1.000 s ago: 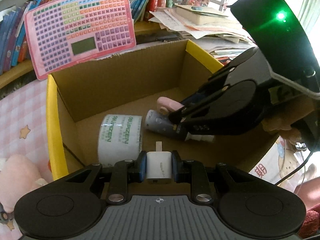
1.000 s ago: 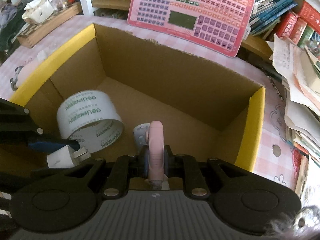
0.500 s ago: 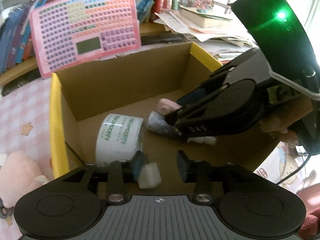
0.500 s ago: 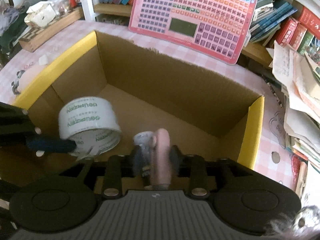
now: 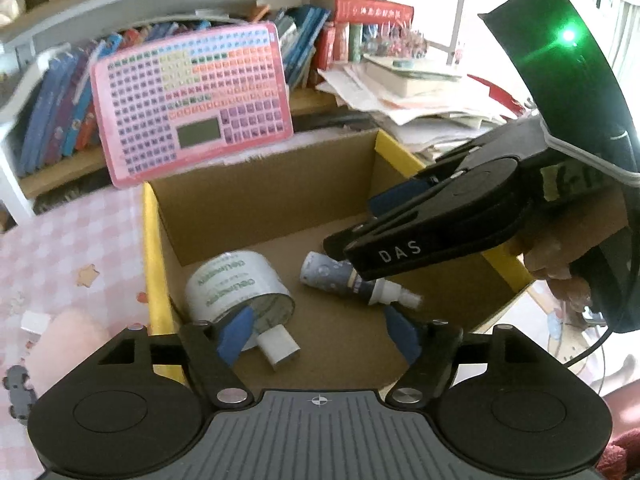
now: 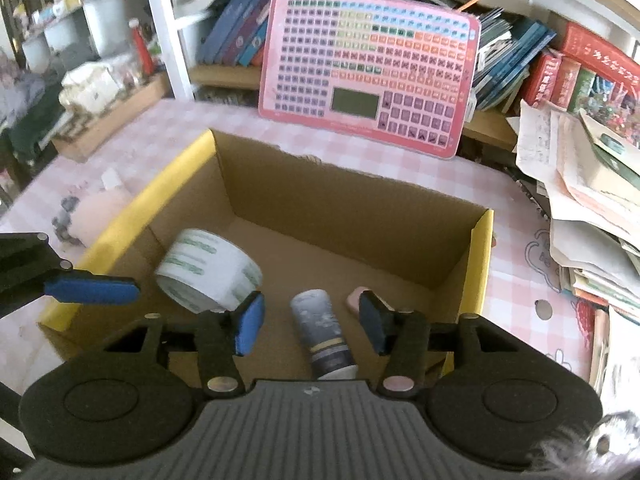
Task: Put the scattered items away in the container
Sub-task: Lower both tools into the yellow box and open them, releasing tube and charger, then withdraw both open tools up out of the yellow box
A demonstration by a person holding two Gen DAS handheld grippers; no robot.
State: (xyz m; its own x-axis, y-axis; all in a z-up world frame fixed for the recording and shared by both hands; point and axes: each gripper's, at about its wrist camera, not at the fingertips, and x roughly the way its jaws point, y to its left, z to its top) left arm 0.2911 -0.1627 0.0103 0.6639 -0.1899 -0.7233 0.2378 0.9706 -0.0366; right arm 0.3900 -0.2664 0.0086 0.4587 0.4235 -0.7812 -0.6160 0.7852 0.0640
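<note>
A pink-and-white checked cloth [image 6: 168,140], soft and flat, is spread under everything, w/ book-filled shelves seen beyond it. Straight ahead of both grippers an open corrugated cardboard box [image 6: 340,208] is set on the cloth; its walls are plain brown, matte, w/ yellow strips along the left and right rims. Behind the box a flat pink plastic keypad toy [image 6: 368,68] w/ a grid of small keys and a grey-green screen is leaned upright against the books.

Inside the box, ahead-left of the right gripper [image 6: 310,322], a wide roll of whitish tape [image 6: 208,270] w/ green print is lying, cylindrical and glossy. Directly between that gripper's spread blue pads a grey patterned tube [image 6: 320,328] is lying on the box floor, its white cap end pointed toward the camera. Just right of the tube a small rounded pink item [image 6: 356,298] is seen, partly hidden by the right pad; nothing is held, jaws wide apart.

The left gripper [image 5: 318,334] is likewise spread open and empty, held over the near-left part of the box. A small white boxy charger [image 5: 278,346], smooth w/ rounded corners, is lying on the box floor just beside its left pad, touching the tape roll's lower edge. Outside the box, left of this gripper, a soft pale-pink plush [image 5: 76,340] is lying on the cloth.
</note>
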